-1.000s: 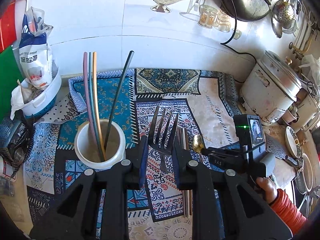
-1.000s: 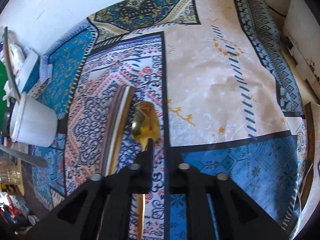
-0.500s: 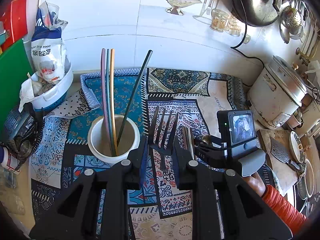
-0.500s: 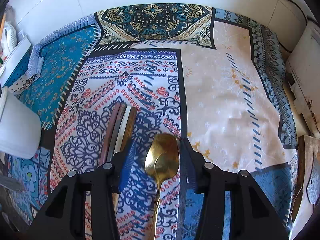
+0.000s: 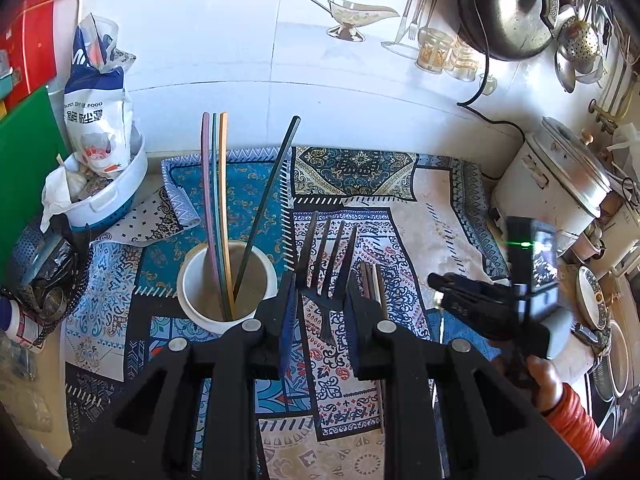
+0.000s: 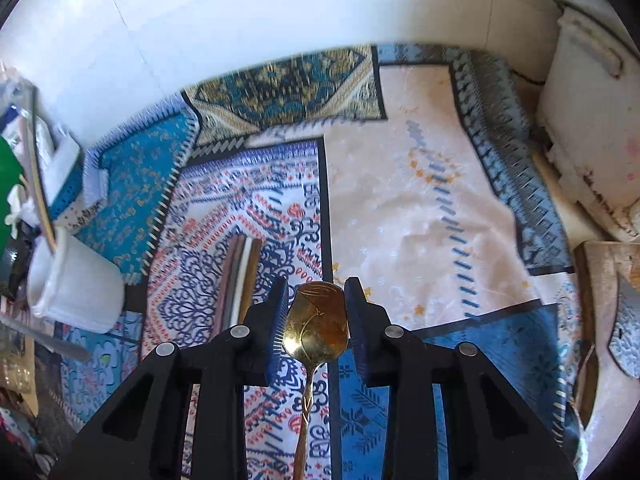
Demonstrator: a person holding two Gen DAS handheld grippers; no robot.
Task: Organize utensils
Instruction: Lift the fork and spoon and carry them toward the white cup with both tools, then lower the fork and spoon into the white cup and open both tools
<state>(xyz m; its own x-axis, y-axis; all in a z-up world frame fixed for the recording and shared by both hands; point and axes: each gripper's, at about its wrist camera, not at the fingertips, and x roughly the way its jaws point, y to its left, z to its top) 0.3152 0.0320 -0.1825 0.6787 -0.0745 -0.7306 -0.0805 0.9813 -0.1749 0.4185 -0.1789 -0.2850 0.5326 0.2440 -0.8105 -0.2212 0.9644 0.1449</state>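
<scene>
- Between the right gripper's (image 6: 316, 316) closing jaws sits the gold spoon (image 6: 316, 330), pinched at its bowl, above the mat (image 6: 420, 208).
- Left gripper (image 5: 322, 308) pinches a dark fork (image 5: 326, 264) beside the white cup (image 5: 224, 280).

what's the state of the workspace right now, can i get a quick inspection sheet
surface: patterned cloth over the counter, wrinkled near the wall
job's things: white cup upright with four long sticks in it; dark fork; gold spoon; bundle of chopsticks lying flat on the cloth
clutter: white basin with a printed bag, metal colander
grippers: left gripper shut on the fork; right gripper closing, its pads at the spoon's bowl
cables: black cord down the wall
surroundings: rice cooker, dark pot, tiled wall, orange sleeve
</scene>
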